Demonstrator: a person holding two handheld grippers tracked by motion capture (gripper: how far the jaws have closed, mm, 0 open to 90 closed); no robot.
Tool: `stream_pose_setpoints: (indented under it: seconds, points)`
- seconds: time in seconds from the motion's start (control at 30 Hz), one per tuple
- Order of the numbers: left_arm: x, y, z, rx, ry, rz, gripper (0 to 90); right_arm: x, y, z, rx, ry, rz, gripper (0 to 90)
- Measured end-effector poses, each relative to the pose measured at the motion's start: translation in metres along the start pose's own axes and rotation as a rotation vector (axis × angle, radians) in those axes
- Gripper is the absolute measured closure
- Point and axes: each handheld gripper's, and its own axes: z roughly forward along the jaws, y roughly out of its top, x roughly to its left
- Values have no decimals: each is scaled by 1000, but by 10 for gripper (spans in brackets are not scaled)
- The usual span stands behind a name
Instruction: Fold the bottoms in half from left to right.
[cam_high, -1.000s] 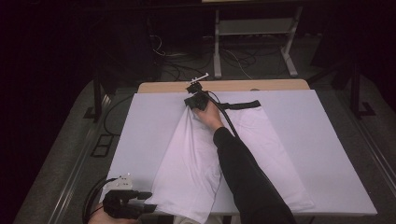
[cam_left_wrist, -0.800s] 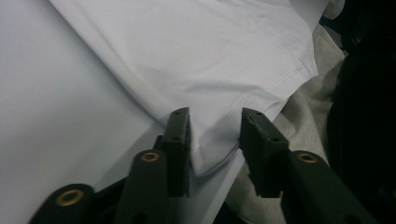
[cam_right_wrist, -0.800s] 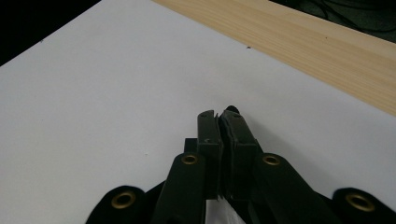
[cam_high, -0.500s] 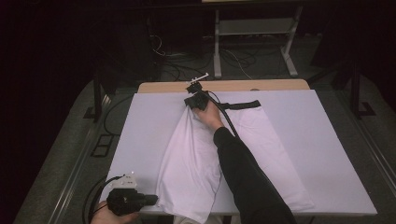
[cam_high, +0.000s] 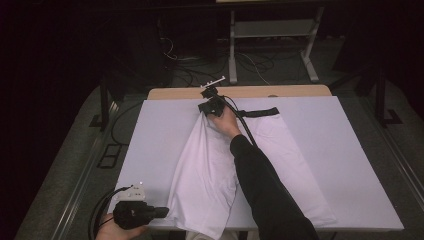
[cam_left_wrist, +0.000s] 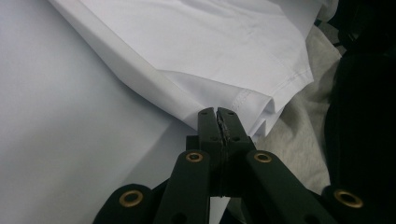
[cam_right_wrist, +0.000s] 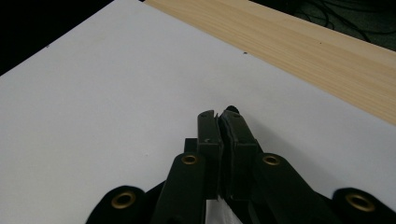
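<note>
- I had the white trousers spread on the white-covered table, black waistband at the far end.
- My right gripper pinched the waist, jaws clamped on cloth.
- My left gripper had just closed its jaws on the stitched hem.
- Next, I judged, came lifting both ends together to fold the thin, smooth, limp fabric.

trousers: plain white, black waistband
table cover: plain white
table edge: light wood grain
grippers, left and right: black, brass rivets
sleeve: black
</note>
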Motion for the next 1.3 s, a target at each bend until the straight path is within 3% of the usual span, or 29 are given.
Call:
stream_pose_setpoints:
  seconds: [0.43, 0.87, 1.3]
  points:
    - [-9, 24, -5, -76, -39, 46, 889, -4, 3, -6, -2, 8, -4, 855]
    - [-19, 48, 4, -90, -79, 101, 889, -11, 4, -17, -17, 17, 15, 856]
    - [-29, 71, 19, -87, -142, 148, 889, -28, 4, -33, -39, 23, 46, 856]
